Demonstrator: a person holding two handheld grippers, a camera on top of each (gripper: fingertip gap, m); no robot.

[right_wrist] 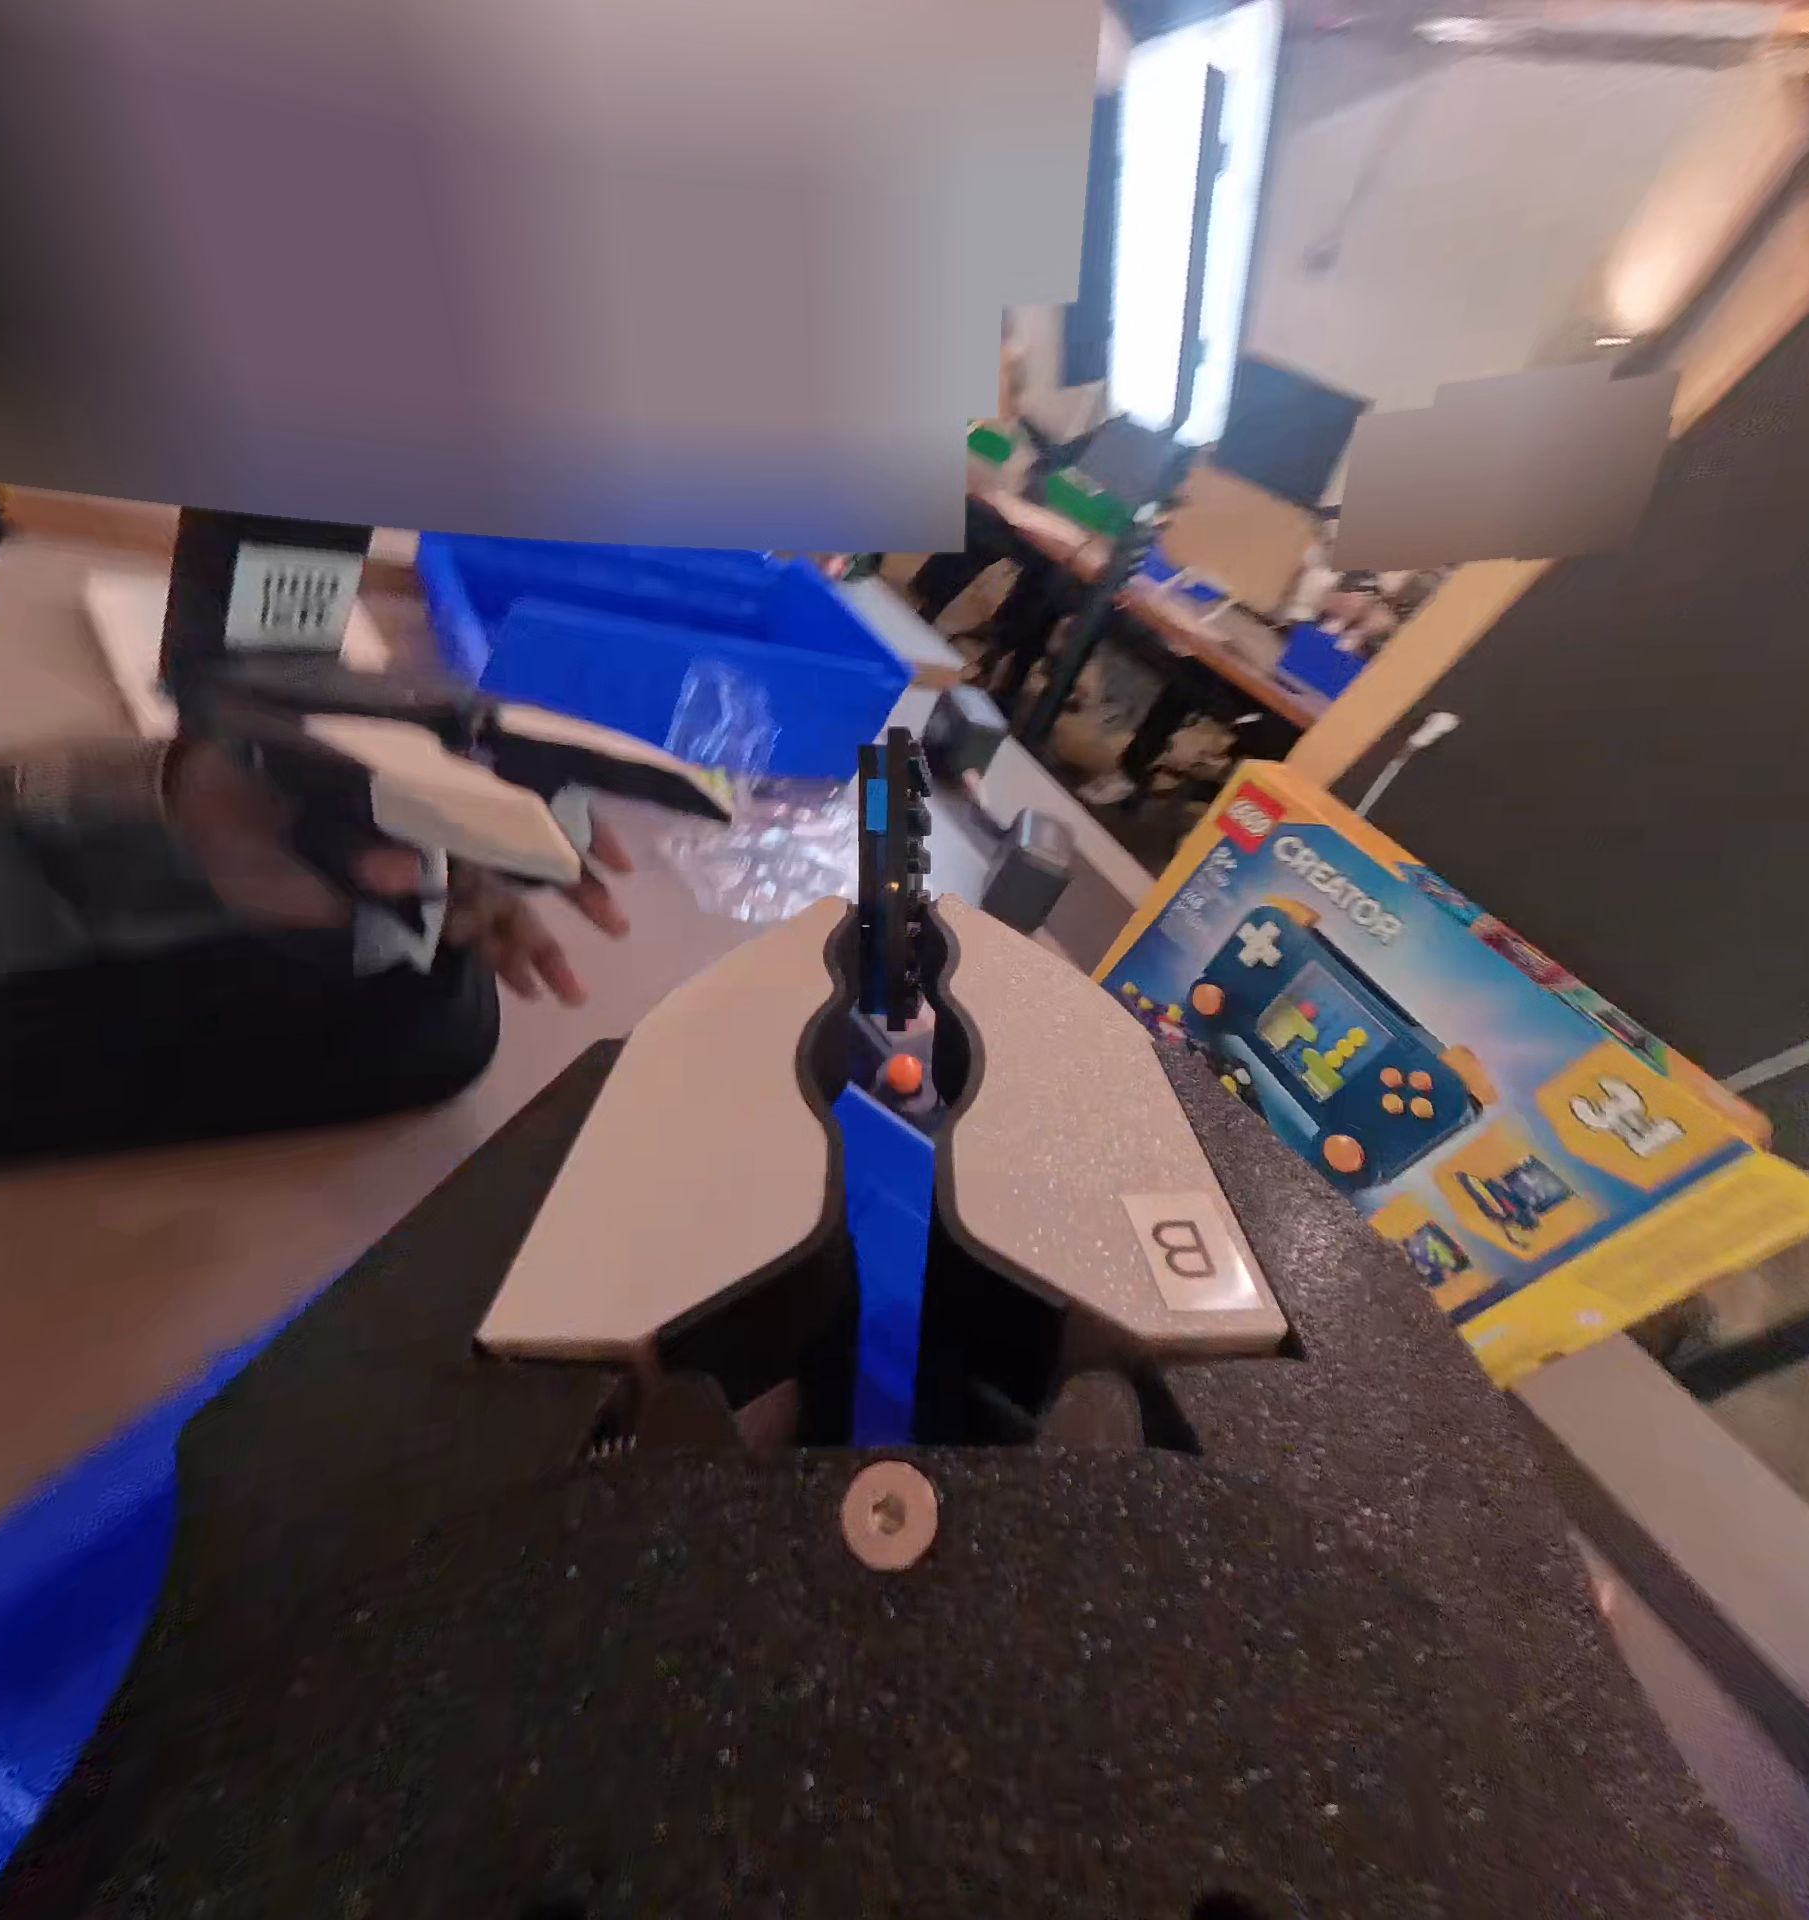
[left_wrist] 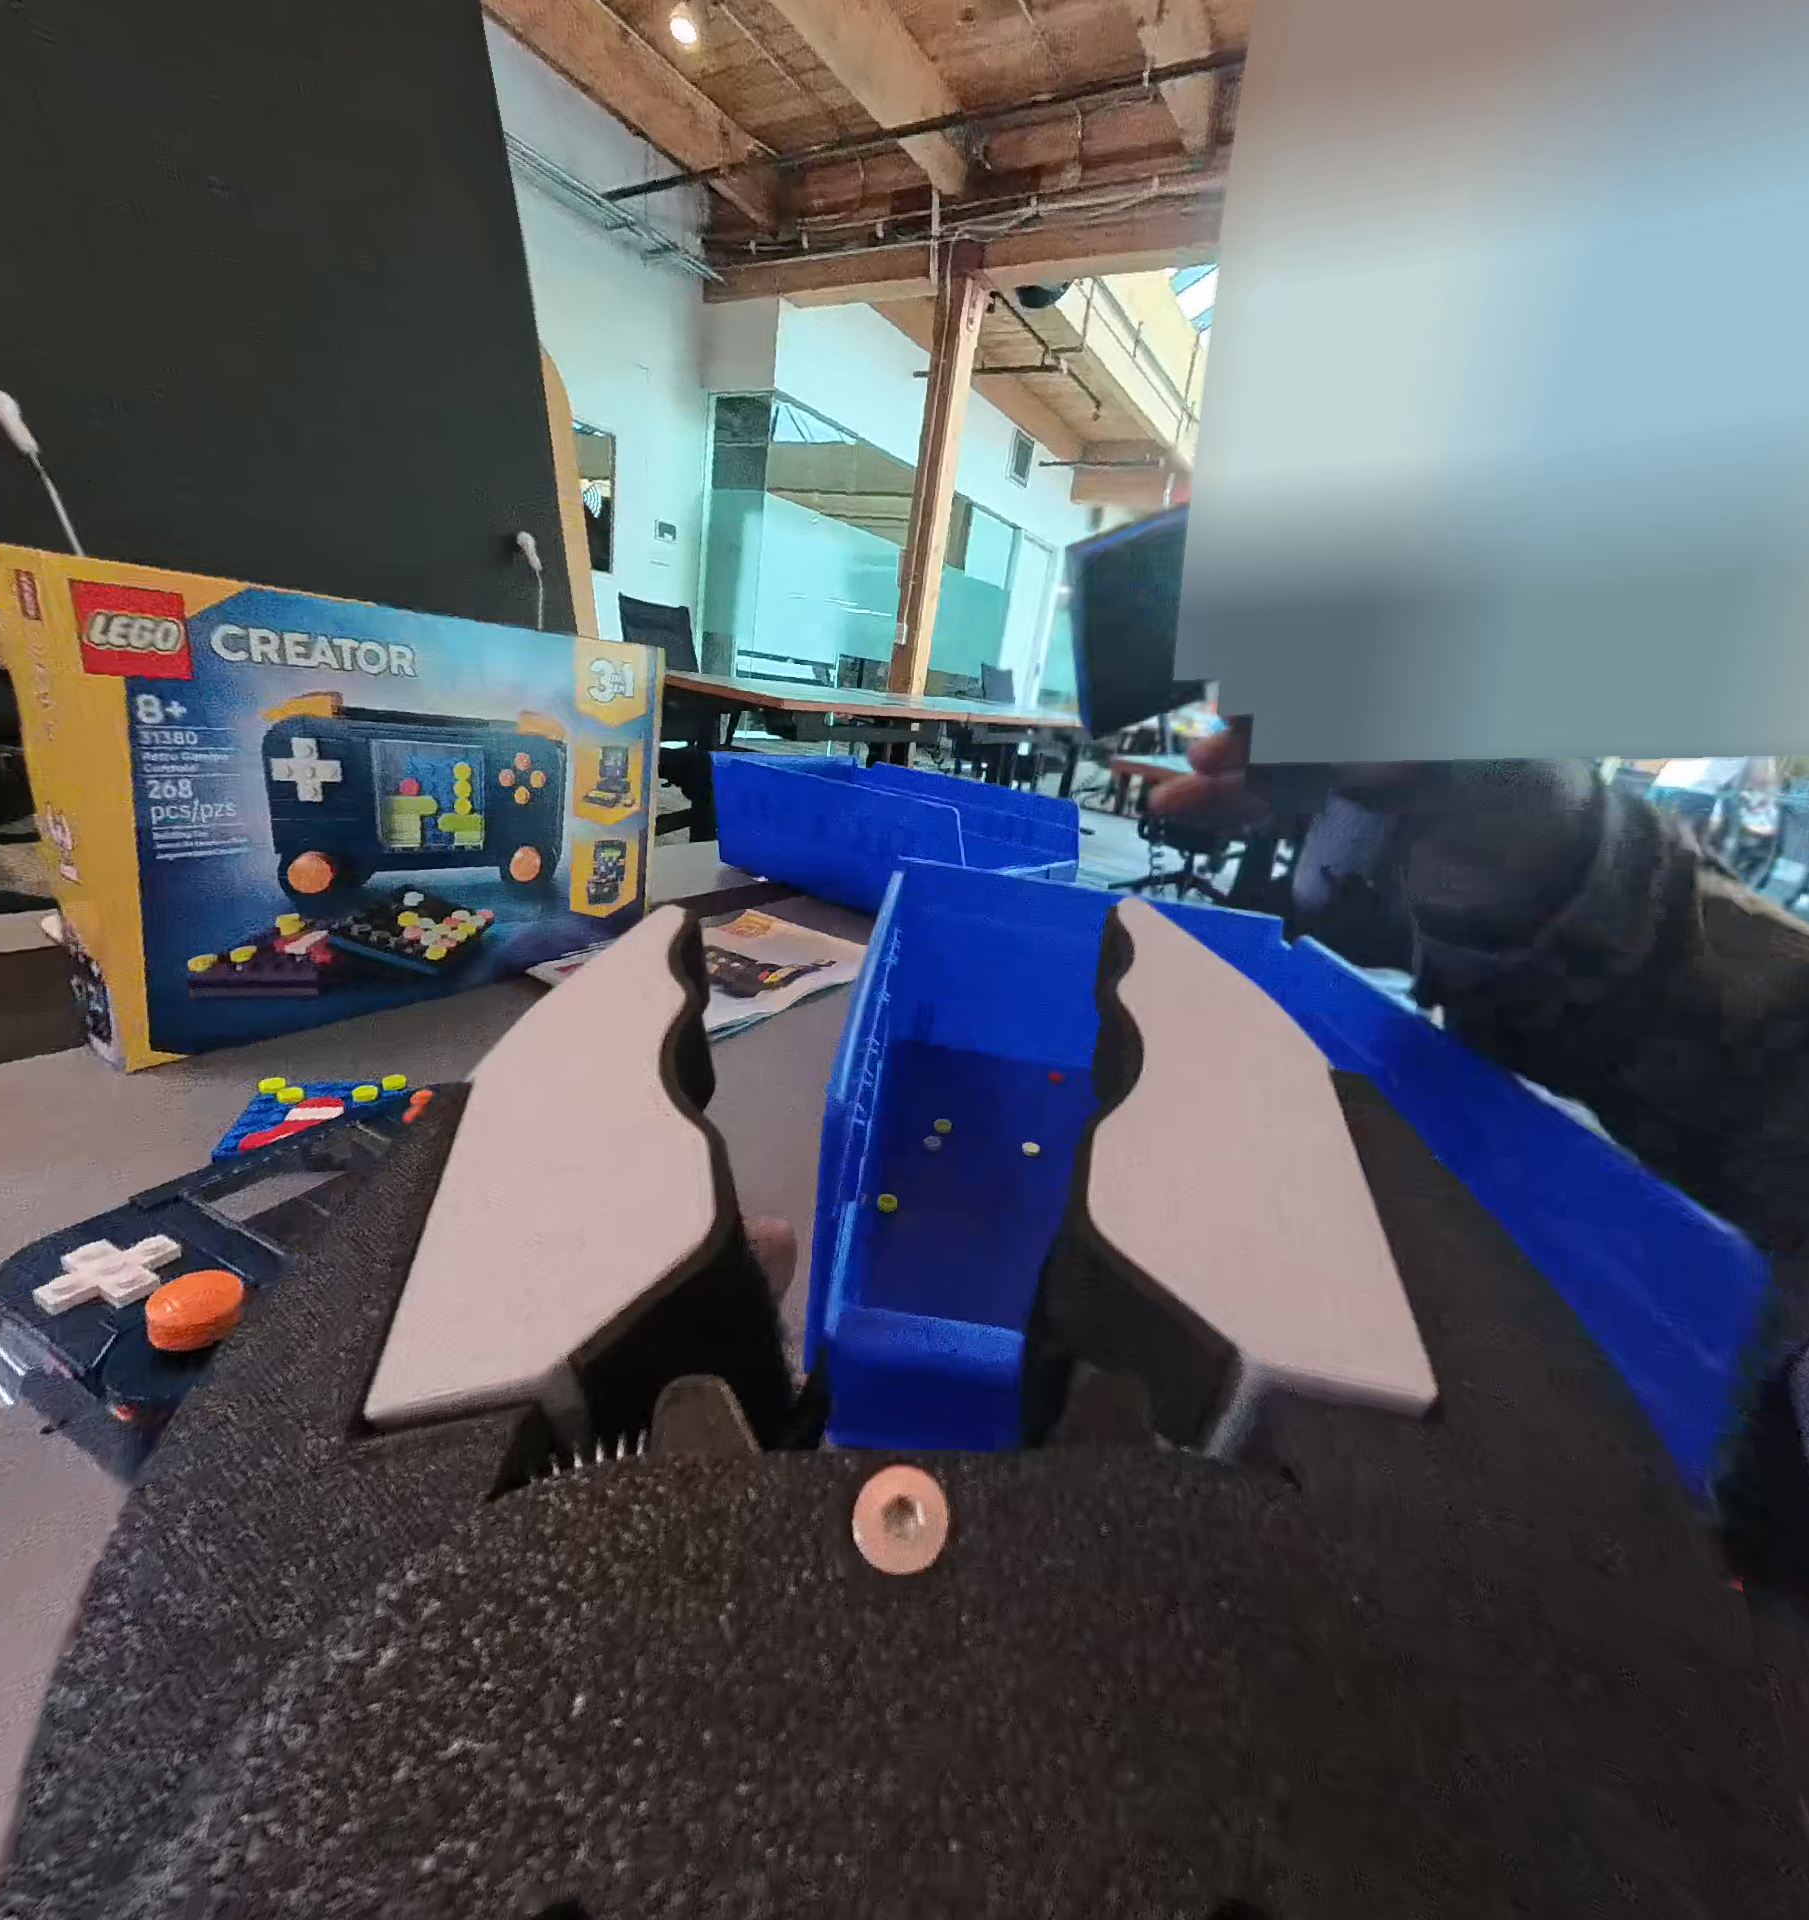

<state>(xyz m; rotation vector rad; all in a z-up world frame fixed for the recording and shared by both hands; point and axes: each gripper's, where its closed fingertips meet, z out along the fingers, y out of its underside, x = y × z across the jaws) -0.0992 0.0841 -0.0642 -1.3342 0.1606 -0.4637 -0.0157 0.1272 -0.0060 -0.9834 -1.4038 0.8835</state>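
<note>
Bricks forming a thin dark studded plate (right_wrist: 895, 883) are clamped upright by the right claw (right_wrist: 892, 914); the left claw (left_wrist: 900, 997) is held released over a smooth blue plastic bin (left_wrist: 967, 997).

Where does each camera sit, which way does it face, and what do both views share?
Left wrist view: on the left gripper, looking along open jaws at a blue bin holding small studs; its own fingers show.
Right wrist view: on the right gripper, jaws shut on a dark brick plate; the left gripper and a hand appear.
Shared: the building-set box and blue bins.
</note>
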